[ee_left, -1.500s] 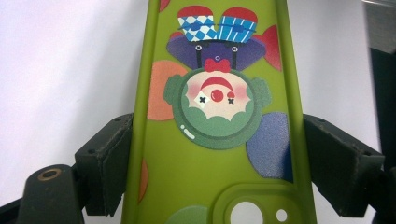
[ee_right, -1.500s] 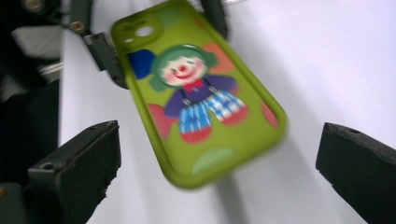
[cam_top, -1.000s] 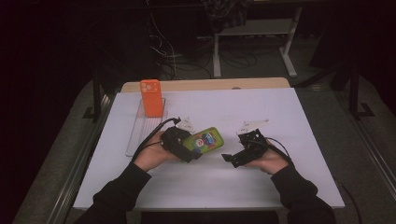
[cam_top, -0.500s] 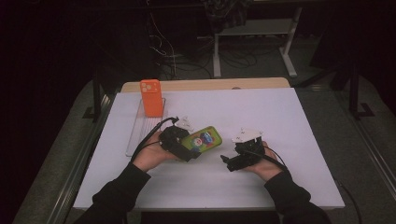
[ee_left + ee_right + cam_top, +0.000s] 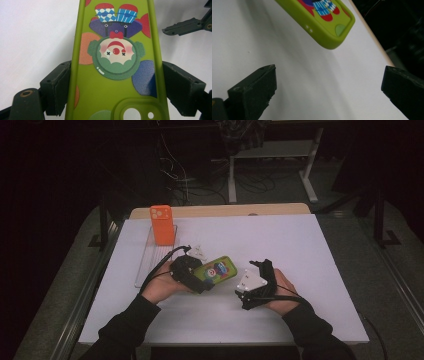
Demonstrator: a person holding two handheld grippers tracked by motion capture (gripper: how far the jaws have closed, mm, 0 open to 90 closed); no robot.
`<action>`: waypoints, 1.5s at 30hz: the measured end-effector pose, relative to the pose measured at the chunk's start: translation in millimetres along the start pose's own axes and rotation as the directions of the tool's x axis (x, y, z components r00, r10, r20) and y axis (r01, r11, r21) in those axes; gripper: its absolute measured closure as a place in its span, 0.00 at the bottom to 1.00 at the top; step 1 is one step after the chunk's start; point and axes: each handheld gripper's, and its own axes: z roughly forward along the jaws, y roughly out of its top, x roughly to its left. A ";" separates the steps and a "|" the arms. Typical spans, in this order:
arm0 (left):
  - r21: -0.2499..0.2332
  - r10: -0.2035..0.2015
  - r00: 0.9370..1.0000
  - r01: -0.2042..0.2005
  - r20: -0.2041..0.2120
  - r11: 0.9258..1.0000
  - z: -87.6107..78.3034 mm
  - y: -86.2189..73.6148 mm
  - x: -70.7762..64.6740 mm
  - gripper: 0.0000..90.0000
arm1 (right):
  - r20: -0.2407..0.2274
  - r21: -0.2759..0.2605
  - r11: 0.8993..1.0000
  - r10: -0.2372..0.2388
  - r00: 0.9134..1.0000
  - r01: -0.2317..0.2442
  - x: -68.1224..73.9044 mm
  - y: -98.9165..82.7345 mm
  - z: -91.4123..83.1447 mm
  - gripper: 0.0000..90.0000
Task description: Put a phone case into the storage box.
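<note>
So far, left gripper (image 5: pixel 113 85) clamped green phone case (image 5: pixel 216 270) mid-frame; right gripper (image 5: pixel 329 87), jaws apart, hadn't gripped its free end yet.

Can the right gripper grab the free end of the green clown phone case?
Probably yes. The right gripper is open, and only bare table lies between it and the free end of the green case.

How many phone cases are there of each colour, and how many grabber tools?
Green phone case with a clown picture: 1
Orange phone case, standing in the clear tray: 1
Clear tray: 1
Grabber tools: 2, the left gripper clamped on the green case, and the right gripper open
Total: 5
</note>
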 end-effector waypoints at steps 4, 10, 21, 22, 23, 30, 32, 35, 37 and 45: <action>0.015 0.000 1.000 0.000 0.002 1.000 -0.2 0.2 0.2 0.18 | 0.054 0.000 0.990 -0.140 0.989 0.141 7.1 0.8 -0.3 0.00; 0.038 0.010 1.000 -0.010 0.000 0.999 -0.5 0.3 2.6 0.18 | 0.120 0.014 0.958 -0.287 0.950 0.287 13.0 0.5 2.7 0.00; 0.046 -0.010 1.000 0.011 -0.010 0.999 0.3 3.3 3.7 0.18 | 0.221 0.054 0.877 -0.477 0.851 0.478 28.7 0.0 6.4 0.00; 0.037 -0.015 1.000 0.016 -0.014 0.999 0.8 4.2 2.2 0.18 | 0.246 0.050 0.866 -0.493 0.834 0.497 29.4 0.8 7.1 0.00; 0.045 -0.007 1.000 0.007 -0.010 0.999 0.5 5.0 1.9 0.18 | 0.253 0.050 0.862 -0.500 0.828 0.505 31.1 1.3 7.3 0.00; 0.034 -0.021 1.000 0.021 -0.004 0.999 2.8 6.8 -1.6 0.18 | 0.339 0.065 0.794 -0.587 0.735 0.604 41.0 5.0 10.7 0.18; 0.048 -0.005 1.000 0.005 0.000 0.999 2.2 7.3 -0.9 0.18 | 0.355 0.070 0.778 -0.604 0.713 0.624 44.2 6.3 12.5 0.23; 0.049 -0.006 1.000 0.006 0.000 0.999 3.1 7.7 -2.1 0.18 | 0.384 0.072 0.759 -0.619 0.685 0.647 49.1 7.5 15.2 0.35; 0.055 -0.002 1.000 0.001 0.003 0.998 3.6 8.3 -2.4 0.18 | 0.398 0.068 0.752 -0.623 0.673 0.655 52.1 8.0 17.5 0.42; 0.034 -0.025 1.000 0.025 0.009 0.999 9.3 7.9 -6.2 0.18 | 0.401 0.091 0.711 -0.667 0.628 0.697 60.5 11.2 20.1 0.61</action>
